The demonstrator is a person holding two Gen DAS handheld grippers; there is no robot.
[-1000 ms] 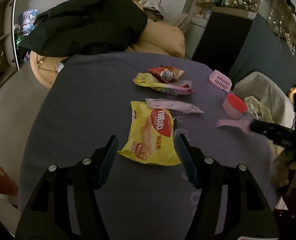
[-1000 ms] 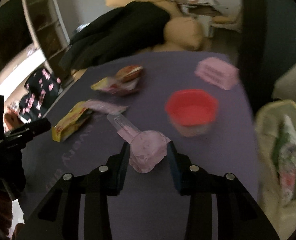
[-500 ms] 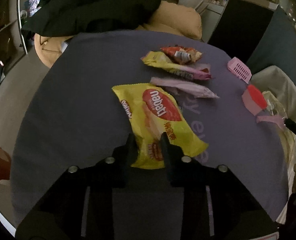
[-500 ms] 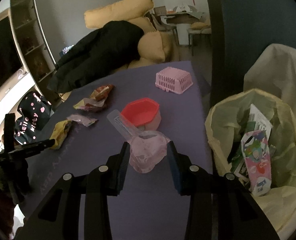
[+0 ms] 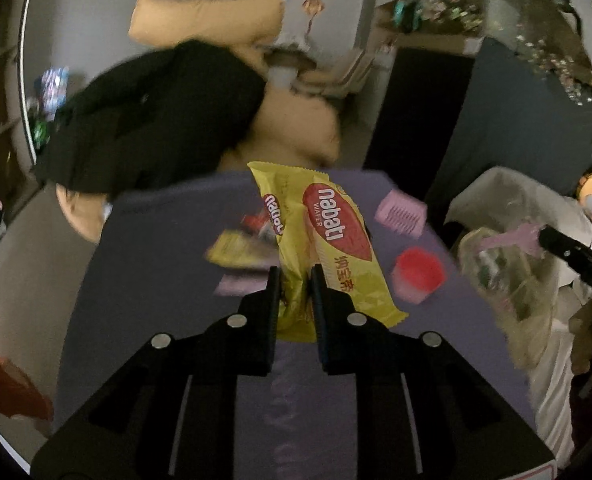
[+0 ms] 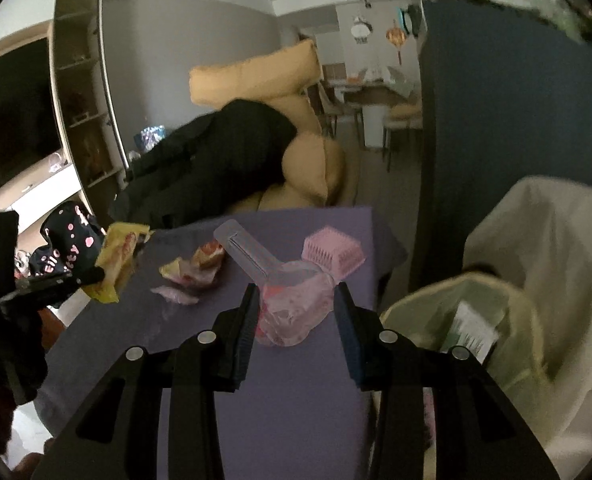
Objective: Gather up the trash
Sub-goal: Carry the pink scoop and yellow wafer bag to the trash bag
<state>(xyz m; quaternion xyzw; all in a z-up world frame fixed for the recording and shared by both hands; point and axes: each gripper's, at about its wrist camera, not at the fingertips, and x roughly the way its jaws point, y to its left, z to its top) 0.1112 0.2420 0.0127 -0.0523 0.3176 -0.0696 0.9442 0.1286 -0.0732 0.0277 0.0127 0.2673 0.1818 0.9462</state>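
Both grippers carried trash above the purple bench (image 5: 156,264).

The left gripper (image 5: 295,280) had its jaws closing on the lower end of a yellow Nabati wafer packet (image 5: 327,240), pinched between the pads and lifted clear of the bench, the packet standing up and away from the camera. The right gripper (image 6: 294,308) had its jaws half spread, clamped on the bowl of a clear pink plastic scoop (image 6: 292,304), its handle pointing away over the bench. More crumpled wrappers (image 6: 192,270) lay on the bench, with a red cup (image 5: 417,276) and a pink basket (image 6: 331,254) near the far edge. Just beside the bench on the right stood a trash bag (image 6: 507,320), open, with packaging inside.
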